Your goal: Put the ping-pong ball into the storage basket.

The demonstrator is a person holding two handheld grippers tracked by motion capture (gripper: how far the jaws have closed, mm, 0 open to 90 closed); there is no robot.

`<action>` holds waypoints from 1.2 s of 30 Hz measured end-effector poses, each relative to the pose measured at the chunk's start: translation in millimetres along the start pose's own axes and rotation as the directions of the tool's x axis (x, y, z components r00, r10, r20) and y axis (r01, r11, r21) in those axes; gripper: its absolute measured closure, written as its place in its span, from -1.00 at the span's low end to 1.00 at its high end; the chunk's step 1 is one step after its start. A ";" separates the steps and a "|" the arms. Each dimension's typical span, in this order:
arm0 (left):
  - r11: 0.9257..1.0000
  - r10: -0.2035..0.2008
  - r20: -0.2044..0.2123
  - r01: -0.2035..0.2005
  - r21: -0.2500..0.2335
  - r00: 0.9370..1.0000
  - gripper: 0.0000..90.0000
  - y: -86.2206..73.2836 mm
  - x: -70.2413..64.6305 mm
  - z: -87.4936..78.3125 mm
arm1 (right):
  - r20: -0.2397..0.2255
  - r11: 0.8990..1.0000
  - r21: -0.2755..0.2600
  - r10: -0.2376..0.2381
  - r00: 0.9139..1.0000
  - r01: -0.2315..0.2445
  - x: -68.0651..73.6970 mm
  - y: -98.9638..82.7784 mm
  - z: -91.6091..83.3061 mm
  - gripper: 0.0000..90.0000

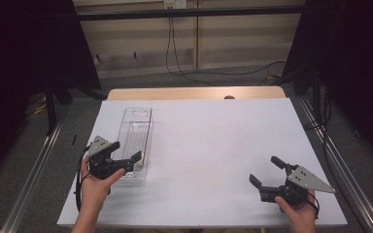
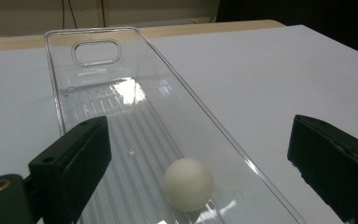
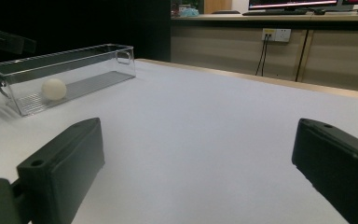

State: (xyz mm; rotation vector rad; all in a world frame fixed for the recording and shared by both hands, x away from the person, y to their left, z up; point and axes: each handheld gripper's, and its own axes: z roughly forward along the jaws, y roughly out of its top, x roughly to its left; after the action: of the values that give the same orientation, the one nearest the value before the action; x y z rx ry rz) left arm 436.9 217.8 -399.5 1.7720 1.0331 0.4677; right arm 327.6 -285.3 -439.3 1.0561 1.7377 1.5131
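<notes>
- Your left gripper [image 1: 126,162] sits over the near end of the clear bin [image 1: 137,127], jaws spread wide with nothing pinched between them. The white ball [image 2: 188,183] lies loose on the bin's ribbed floor, right below that gap.
- Looks to me like the ball's just been let go into the bin, so the step now is backing out cleanly. Lift straight up before you swing away. The bin walls are thin and close to both jaws, and a sideways nudge would probably skid the whole bin.
- The ball's round and light, so I'd guess it rolls along those ribs if the bin gets bumped. Go slow.
- Your right gripper [image 1: 268,175] is parked near the front right corner of the tabletop [image 1: 213,145], jaws apart and empty, well apart from the bin.
- The bin runs lengthwise along the tabletop's left side, its handle cutout at the far end.
- The tabletop's plain white with a wooden strip along the far edge. Beyond it: beige wall panels, a dangling black cable [image 1: 175,53], dark curtains both sides, grey floor.
</notes>
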 end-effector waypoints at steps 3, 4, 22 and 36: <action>1.000 -0.001 0.003 0.001 -0.011 1.000 -0.90 -2.0 -0.2 -2.5 | 0.001 1.000 0.000 -0.002 1.000 0.002 0.0 -0.1 0.2 -0.96; 1.000 -0.003 0.009 0.004 -0.018 1.000 -0.91 -2.9 -0.3 -3.2 | 0.001 1.000 0.000 0.001 1.000 -0.001 0.2 -0.1 0.1 -0.96; 0.995 0.012 0.033 -0.009 -0.100 0.999 -0.92 -11.8 -5.0 -12.5 | -0.001 1.000 -0.002 -0.003 1.000 0.003 0.0 0.2 0.2 -0.96; 0.993 0.010 0.033 -0.006 -0.118 0.999 -0.92 -19.1 -4.8 -19.3 | -0.010 1.000 0.003 0.000 1.000 0.000 0.3 0.2 0.5 -0.96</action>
State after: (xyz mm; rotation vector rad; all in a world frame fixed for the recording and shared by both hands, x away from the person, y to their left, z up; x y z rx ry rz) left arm 412.3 227.4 -407.5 1.6742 0.9563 0.4922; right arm 327.9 -284.7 -439.1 1.0515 1.7473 1.5184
